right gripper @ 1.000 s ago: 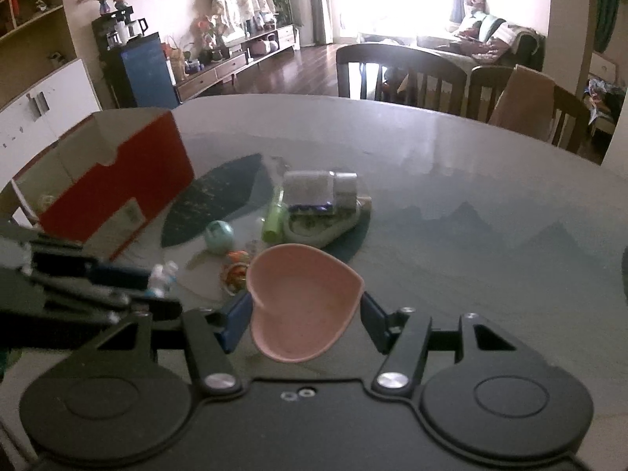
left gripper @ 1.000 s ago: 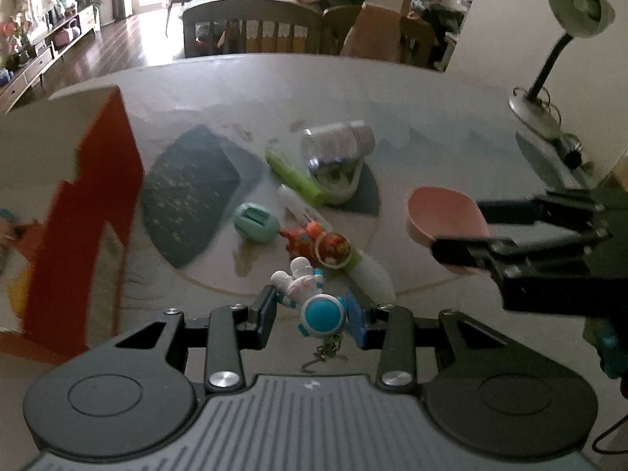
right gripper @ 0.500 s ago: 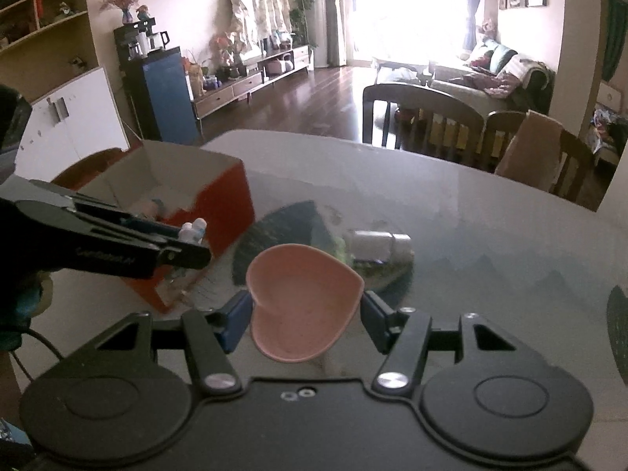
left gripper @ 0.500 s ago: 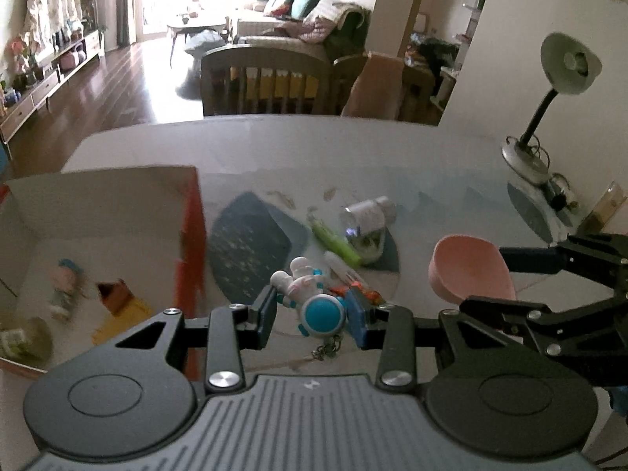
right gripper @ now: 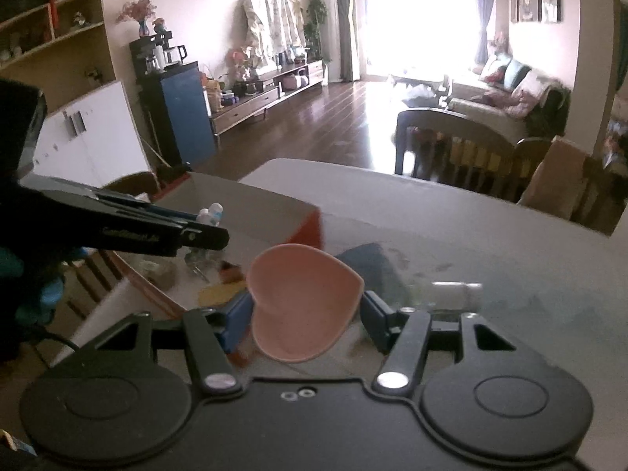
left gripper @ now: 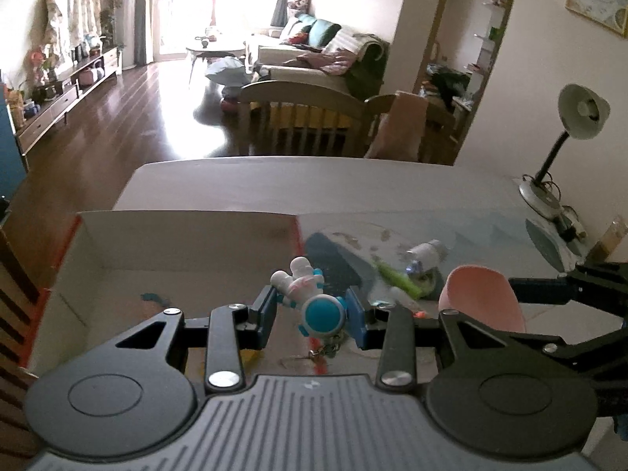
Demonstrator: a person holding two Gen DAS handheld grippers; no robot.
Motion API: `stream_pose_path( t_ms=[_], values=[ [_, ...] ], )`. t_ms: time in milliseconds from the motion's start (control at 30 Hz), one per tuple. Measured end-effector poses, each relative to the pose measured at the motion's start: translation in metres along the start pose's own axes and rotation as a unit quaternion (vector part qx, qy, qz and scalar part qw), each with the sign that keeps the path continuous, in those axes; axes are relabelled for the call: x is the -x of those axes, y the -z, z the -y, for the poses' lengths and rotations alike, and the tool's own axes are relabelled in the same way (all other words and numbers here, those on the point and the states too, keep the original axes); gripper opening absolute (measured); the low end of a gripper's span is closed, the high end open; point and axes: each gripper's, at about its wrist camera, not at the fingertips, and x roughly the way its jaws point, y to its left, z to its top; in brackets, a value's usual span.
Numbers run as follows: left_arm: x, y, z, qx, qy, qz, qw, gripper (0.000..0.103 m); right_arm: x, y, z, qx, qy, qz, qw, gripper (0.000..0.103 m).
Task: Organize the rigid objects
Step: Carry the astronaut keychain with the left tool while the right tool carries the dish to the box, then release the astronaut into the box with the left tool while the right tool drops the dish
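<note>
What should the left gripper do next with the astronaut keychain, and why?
Probably lower it and let go: the left gripper holds the astronaut keychain over the open cardboard box, where other items already lie.

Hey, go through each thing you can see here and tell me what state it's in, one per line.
Left gripper: shut on the astronaut.
White and blue astronaut keychain figure: held above the box.
Right gripper: shut on the dish.
Pink heart-shaped dish: held, lifted.
Red cardboard box: open.
Clear bottle: lying down.
</note>
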Motion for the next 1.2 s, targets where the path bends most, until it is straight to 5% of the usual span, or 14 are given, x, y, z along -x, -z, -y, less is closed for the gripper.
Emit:
stream_pose_path(
  t_ms=[567,900,1200],
  values=[
    [0.013,-0.007,-0.116,0.019,-0.045,-0.011,0.9988,0.038,-0.059,-0.032,-0.074,0.033,0.002,-0.012,0.999,0.06],
    [-0.025,-0.002,-0.163,0.007,-0.078,-0.053,0.9955,0.038,-0.117,-0.036,-0.097,0.057,0.029,-0.04,0.997,0.06],
    [-0.073,0.002,-0.165,-0.04,-0.092,-0.097,0.9903,0.038,-0.166,-0.02,-0.101,0.062,0.052,-0.088,0.993,0.06]
  ],
)
